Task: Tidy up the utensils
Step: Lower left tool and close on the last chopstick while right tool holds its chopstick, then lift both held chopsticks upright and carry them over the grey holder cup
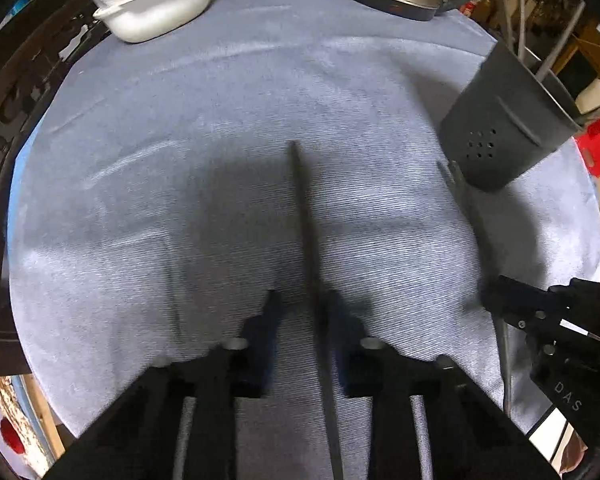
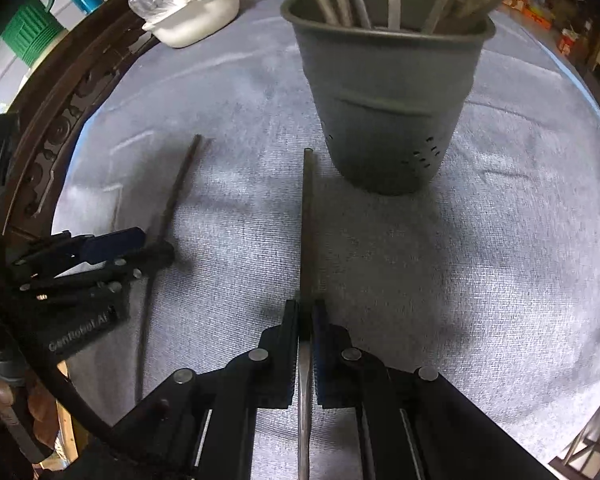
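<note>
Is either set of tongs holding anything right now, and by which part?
The right tongs clamp a chopstick near its thicker end. The left tongs straddle another chopstick; whether their pads press on it cannot be told.

Dark chopstick [image 1: 306, 216] lies flat on cloth; second chopstick [image 2: 308, 216] held near grey holder [image 2: 384, 104], upright, full of utensils.

Left hand-held gripper [image 1: 302, 304] narrowed; right hand-held gripper [image 2: 305, 312] clamped; both point down.
</note>
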